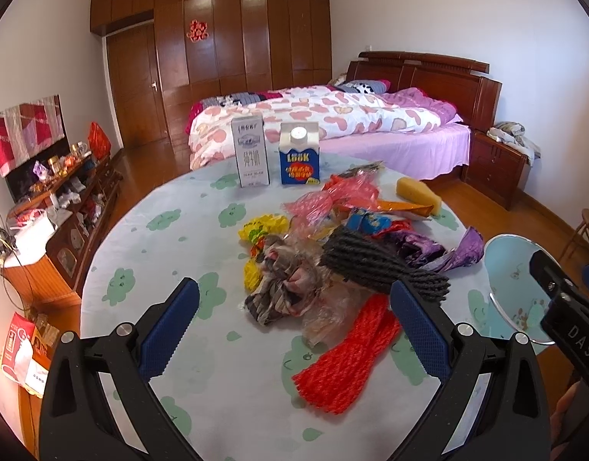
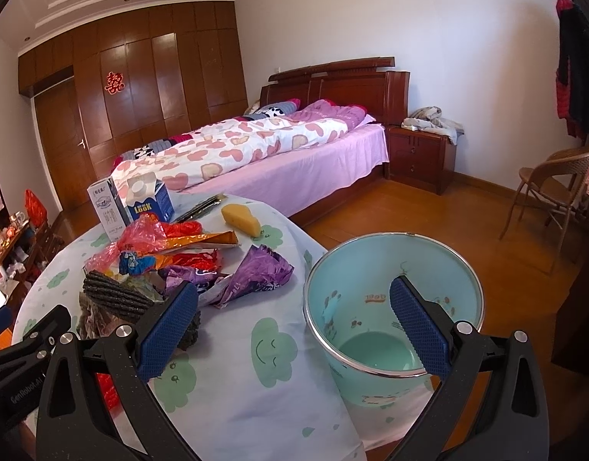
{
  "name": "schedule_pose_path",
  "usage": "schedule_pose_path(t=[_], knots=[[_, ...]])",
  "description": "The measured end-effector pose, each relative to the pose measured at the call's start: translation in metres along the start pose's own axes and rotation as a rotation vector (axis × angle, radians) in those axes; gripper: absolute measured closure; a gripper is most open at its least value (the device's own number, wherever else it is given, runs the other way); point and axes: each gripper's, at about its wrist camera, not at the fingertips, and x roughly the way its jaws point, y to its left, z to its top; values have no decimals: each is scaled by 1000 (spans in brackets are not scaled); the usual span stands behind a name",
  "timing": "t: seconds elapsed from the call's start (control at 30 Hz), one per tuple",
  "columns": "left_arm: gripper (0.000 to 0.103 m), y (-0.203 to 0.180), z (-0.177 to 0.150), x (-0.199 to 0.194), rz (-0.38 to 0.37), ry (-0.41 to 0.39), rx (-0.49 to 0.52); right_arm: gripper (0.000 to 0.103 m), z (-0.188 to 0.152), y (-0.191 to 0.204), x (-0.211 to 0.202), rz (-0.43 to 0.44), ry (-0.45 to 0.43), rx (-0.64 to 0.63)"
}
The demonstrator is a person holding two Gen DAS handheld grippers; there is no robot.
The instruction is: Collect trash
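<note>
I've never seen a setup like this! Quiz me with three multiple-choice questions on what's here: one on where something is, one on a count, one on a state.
1. Where is the light blue bin?
A. at the table's edge, on the side of the right gripper
B. on the bed
C. under the wardrobe

2. How many cartons stand upright behind the trash pile?
A. one
B. two
C. four

3. What is the left gripper doing?
A. clamped on the sponge
B. holding a carton
C. open, holding nothing

Answers: 1 A, the bin sits beside the tablecloth's edge; 2 B, a white carton and a blue carton; 3 C, its fingers stand wide apart, nothing held between them.
</note>
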Motion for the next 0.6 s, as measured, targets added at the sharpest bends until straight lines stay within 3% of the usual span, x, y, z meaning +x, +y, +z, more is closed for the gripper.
schedule_pose_path(t=[0.2, 0.27, 0.37, 0.5, 0.6], knots=[[6, 41, -12, 18, 53, 39, -24, 6, -3, 3, 5, 74, 4, -19], [6, 59, -17, 25, 70, 53, -45, 22, -5, 5, 8, 95, 17, -36], [6, 81, -19, 34, 103, 68, -80, 26, -8, 13, 17, 138, 53, -64], [6, 97, -15, 43, 89, 83, -109, 26, -9, 32, 26, 213, 85, -128], [6, 97, -11, 48, 38, 83, -88, 26, -5, 54, 37, 283, 107, -201]])
